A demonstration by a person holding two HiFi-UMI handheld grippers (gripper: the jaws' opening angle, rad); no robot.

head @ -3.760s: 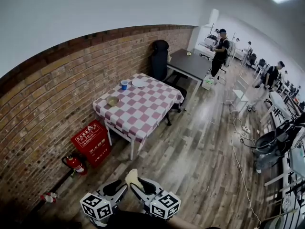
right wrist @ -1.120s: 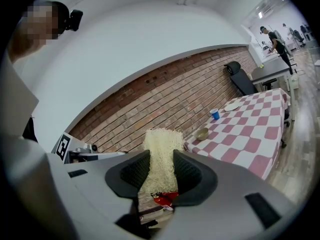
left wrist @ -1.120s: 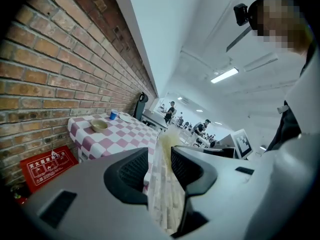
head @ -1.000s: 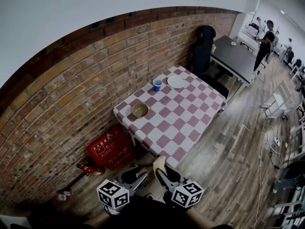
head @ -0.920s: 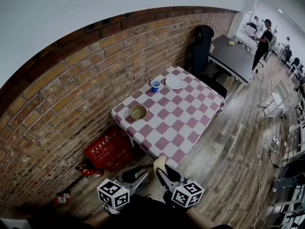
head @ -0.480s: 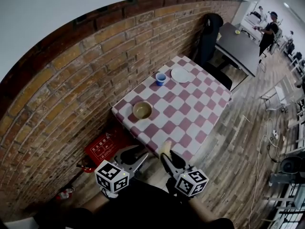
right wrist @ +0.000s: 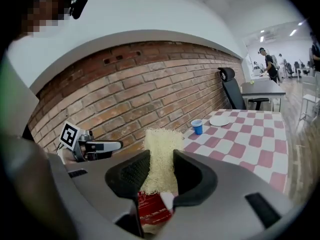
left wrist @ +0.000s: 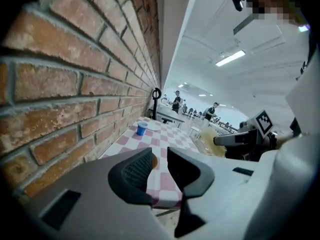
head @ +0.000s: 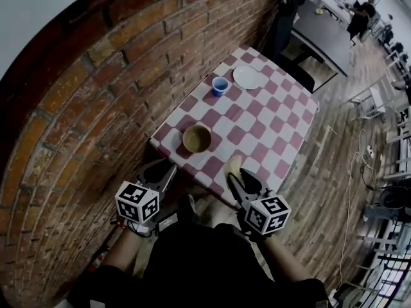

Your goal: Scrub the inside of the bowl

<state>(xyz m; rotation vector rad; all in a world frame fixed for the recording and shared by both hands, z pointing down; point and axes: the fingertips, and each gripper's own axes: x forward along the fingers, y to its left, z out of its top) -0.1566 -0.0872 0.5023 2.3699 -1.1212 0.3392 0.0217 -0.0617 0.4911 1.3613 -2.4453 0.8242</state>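
Observation:
A tan bowl (head: 196, 138) stands upright near the near-left part of the red-and-white checked table (head: 270, 130). My left gripper (head: 160, 171) hangs just short of the table's near-left corner, beside the brick wall. Its jaws have just been closing, and in the left gripper view a narrow gap with nothing in it shows at the left gripper (left wrist: 159, 159). My right gripper (head: 239, 183) is shut on a pale yellow scrub pad (head: 232, 165) over the table's near edge. In the right gripper view the right gripper (right wrist: 161, 168) has the scrub pad (right wrist: 162, 144) standing up between its pads.
A blue cup (head: 220, 85) and a white plate (head: 247, 77) sit at the table's far end. The brick wall (head: 115, 76) runs close along the left. A red box (right wrist: 150, 210) lies low beside the table. A black chair (head: 289, 8) and a dark table (head: 324, 31) stand beyond.
The view has closed in on the table. Both grippers have moved forward to its near edge, the left toward the corner by the wall. The left jaws stand narrower than before.

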